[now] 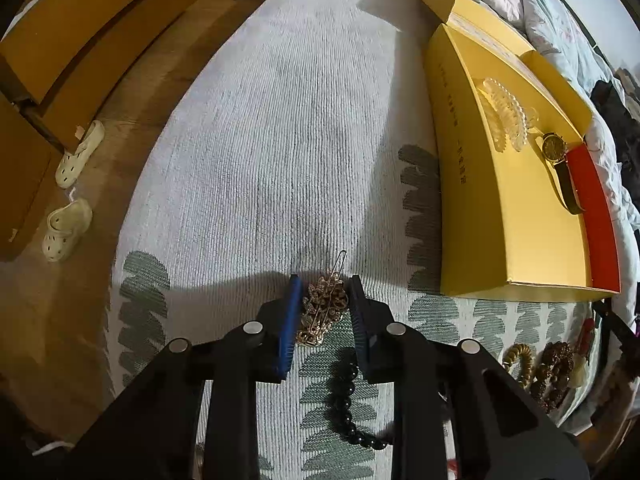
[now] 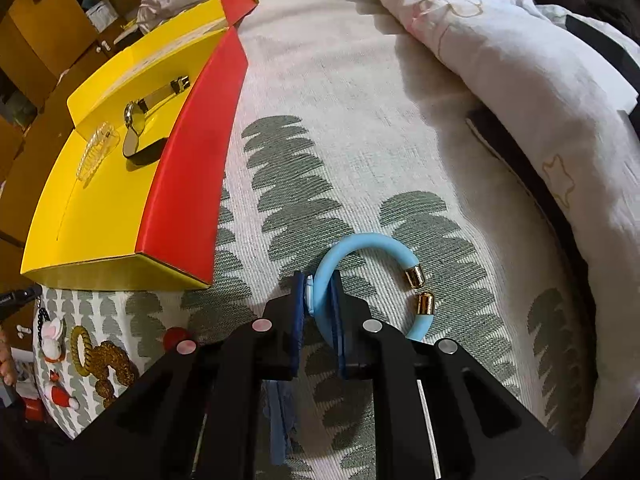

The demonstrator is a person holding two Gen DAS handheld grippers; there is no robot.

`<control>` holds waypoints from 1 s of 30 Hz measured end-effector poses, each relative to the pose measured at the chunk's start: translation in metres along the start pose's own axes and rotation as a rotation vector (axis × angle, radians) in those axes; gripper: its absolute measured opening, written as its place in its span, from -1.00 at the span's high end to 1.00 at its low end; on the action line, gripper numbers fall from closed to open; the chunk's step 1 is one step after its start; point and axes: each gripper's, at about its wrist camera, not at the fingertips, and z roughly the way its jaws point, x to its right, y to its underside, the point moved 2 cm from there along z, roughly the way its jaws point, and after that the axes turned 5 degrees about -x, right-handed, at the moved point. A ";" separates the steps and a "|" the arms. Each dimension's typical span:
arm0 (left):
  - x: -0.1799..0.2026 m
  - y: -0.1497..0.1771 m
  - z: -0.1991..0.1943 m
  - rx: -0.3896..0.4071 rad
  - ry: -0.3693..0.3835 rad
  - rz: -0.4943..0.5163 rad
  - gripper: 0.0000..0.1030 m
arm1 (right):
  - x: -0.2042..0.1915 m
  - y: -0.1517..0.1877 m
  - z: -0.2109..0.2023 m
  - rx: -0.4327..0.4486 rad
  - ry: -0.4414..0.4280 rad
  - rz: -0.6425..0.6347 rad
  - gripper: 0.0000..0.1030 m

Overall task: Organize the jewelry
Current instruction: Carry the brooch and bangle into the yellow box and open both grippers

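Observation:
In the left wrist view my left gripper point(image 1: 323, 294) stands with its jaws around a gold filigree hair clip point(image 1: 323, 308) lying on the bedspread; the pads are close to it but a gap shows. A black bead bracelet point(image 1: 348, 400) lies just behind it. In the right wrist view my right gripper point(image 2: 318, 298) is shut on a light-blue bangle point(image 2: 360, 246) with gold end caps. The yellow and red box point(image 1: 516, 216) holds a clear hair claw point(image 1: 506, 114) and a gold watch point(image 1: 556, 150); it also shows in the right wrist view point(image 2: 104, 208).
More jewelry lies near the box's front: a gold ring bracelet point(image 2: 82, 350), a brown bead bracelet point(image 2: 110, 364) and small charms point(image 2: 52, 340). A crumpled duvet point(image 2: 520, 80) lies at the right. White shoes point(image 1: 68, 224) stand on the floor left of the bed.

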 end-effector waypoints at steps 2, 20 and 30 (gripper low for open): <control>-0.001 0.000 -0.002 0.002 0.007 -0.008 0.53 | 0.001 0.001 -0.002 0.005 -0.004 0.003 0.75; 0.008 0.001 -0.055 0.144 0.058 -0.024 0.53 | -0.022 0.004 -0.060 0.140 -0.051 -0.038 0.75; 0.087 -0.014 -0.086 0.198 0.143 0.098 0.53 | -0.095 -0.023 -0.116 0.220 -0.149 -0.179 0.75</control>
